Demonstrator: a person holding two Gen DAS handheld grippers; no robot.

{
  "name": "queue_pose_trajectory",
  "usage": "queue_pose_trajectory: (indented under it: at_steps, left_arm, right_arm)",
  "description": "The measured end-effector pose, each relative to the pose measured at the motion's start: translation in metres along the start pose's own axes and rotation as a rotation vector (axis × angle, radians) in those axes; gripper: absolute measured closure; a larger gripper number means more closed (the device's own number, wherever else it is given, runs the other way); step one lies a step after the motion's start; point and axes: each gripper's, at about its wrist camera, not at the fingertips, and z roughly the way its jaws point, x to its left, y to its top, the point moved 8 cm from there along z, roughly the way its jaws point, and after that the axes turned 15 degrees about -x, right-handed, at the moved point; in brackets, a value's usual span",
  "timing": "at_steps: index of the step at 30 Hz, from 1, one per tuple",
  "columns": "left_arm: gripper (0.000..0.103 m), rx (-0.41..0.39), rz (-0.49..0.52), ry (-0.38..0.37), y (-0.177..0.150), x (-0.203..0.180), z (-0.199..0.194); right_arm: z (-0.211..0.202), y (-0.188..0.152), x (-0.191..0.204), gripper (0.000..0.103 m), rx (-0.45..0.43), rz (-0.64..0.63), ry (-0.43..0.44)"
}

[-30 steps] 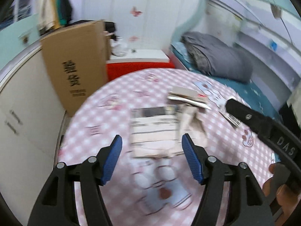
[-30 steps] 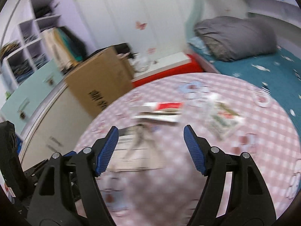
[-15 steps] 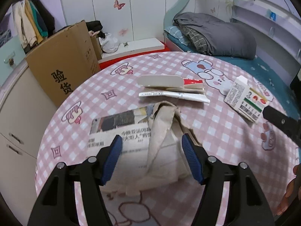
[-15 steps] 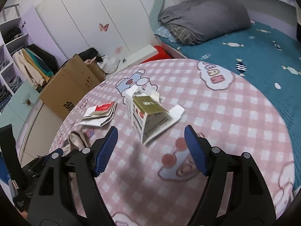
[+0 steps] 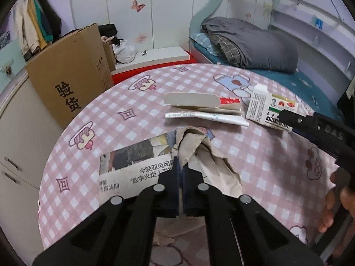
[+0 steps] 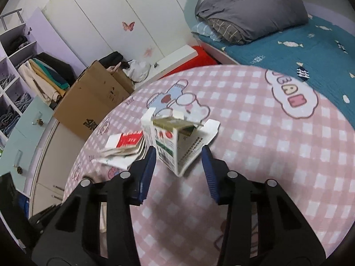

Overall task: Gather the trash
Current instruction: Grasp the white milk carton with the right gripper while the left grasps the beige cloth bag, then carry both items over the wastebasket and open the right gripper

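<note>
My left gripper [image 5: 182, 166] is shut on a torn piece of brown paper [image 5: 199, 150] that lies crumpled over a newspaper [image 5: 133, 170] on the round pink checked table [image 5: 106, 110]. Beyond them lie flattened boxes [image 5: 199, 104] and a small white carton [image 5: 266, 108]. In the right wrist view that carton [image 6: 173, 141] stands between the jaws of my right gripper [image 6: 178, 149], one corner towards the camera. The jaws are closing and both pad tips touch its sides. The right gripper's finger [image 5: 310, 124] also shows from the left wrist.
A large cardboard box [image 5: 71, 77] stands on the floor beyond the table's left edge, next to a cabinet [image 5: 20, 146]. A bed [image 6: 288, 40] with grey bedding lies past the far right. A person's hand [image 5: 339, 204] shows at the right.
The left jaws shut on the brown paper they straddled before. The right gripper came closer to the carton and narrowed its jaws onto it.
</note>
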Motion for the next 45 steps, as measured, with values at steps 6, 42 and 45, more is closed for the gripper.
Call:
queue_pose_trajectory:
  at_steps: [6, 42, 45]
  left_arm:
    - [0.102, -0.046, -0.050, 0.021, 0.010, 0.023, -0.015]
    - [0.102, -0.207, -0.239, 0.090, 0.022, 0.140, -0.128]
    - [0.102, -0.218, -0.286, 0.114, 0.015, 0.171, -0.147]
  right_arm:
    - [0.002, 0.004, 0.003, 0.051, -0.026, -0.032, -0.027]
    - [-0.082, -0.024, 0.204, 0.100, -0.026, -0.195, 0.431]
    - [-0.086, -0.049, 0.248, 0.100, 0.015, -0.227, 0.501]
